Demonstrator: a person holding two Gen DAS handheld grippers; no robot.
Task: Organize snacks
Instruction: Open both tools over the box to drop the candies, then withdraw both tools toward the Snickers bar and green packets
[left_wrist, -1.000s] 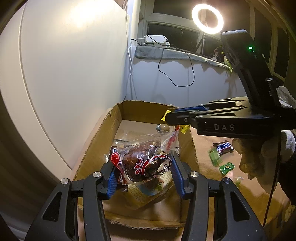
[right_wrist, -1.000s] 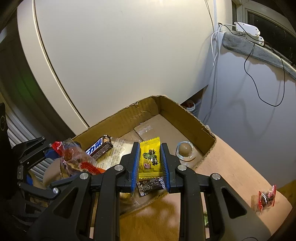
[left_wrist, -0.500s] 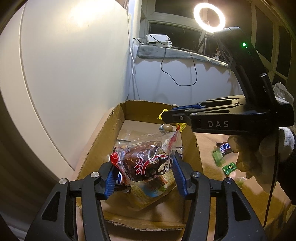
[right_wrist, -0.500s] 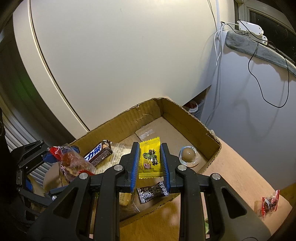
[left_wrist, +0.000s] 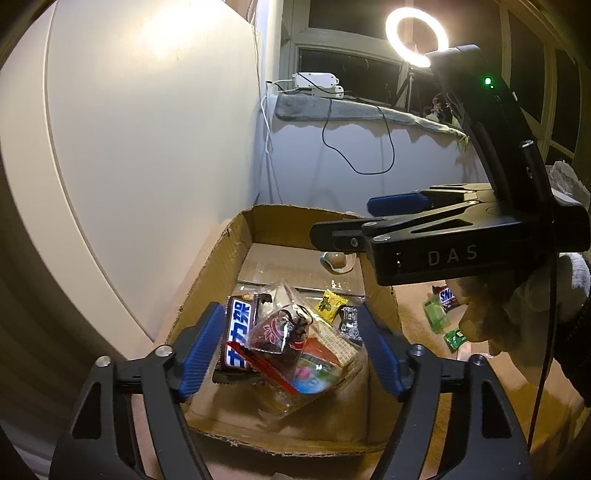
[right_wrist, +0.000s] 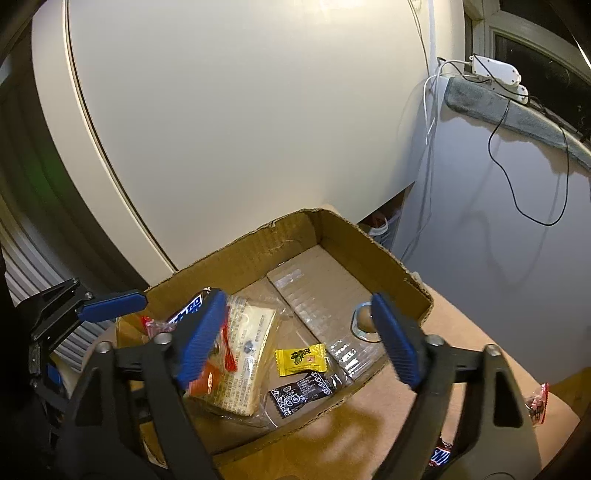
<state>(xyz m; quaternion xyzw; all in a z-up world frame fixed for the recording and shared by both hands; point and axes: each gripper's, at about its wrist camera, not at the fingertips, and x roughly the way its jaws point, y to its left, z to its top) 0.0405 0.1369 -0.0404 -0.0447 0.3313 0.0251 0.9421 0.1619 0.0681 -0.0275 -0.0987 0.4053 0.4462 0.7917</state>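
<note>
Blue pads: both grippers' jaws are opening, nothing pinched in either.
Left gripper (left_wrist: 291, 349): spread wide over the near end of the cardboard box (left_wrist: 207, 295); clear bag with dark red snack (left_wrist: 284, 332) sits between the pads but untouched, lying in the box on a printed cracker pack (left_wrist: 332, 350).
Right gripper (right_wrist: 299, 339): spread over the box's right half; yellow candy (right_wrist: 301, 359) lies below it on the box floor, flat, clear of both pads.
Box contents: chocolate bar (left_wrist: 238, 338), black sachet (right_wrist: 301, 393) beside the yellow candy, jelly cup (right_wrist: 364, 319) at the far right wall.
Key relation: leftover snacks lie outside the box, on the right of it and near the camera. Snickers bar (left_wrist: 448, 297) and green packets (left_wrist: 436, 315) are just past the right wall, under the person's gloved hand (left_wrist: 517, 306).
Nearer hand: right, by my read. The left one would have to cross the box.
Axis: Snickers lies roughly across the table edge line; partly hidden, can't fix it.
Left view only: green packets, right gripper side-on.
Right view only: red-wrapped candy (right_wrist: 537, 404) far right on the table (right_wrist: 480, 332), second look at Snickers at the bottom edge.
Progress: judged mid-task, several pieces not yet boxed.
</note>
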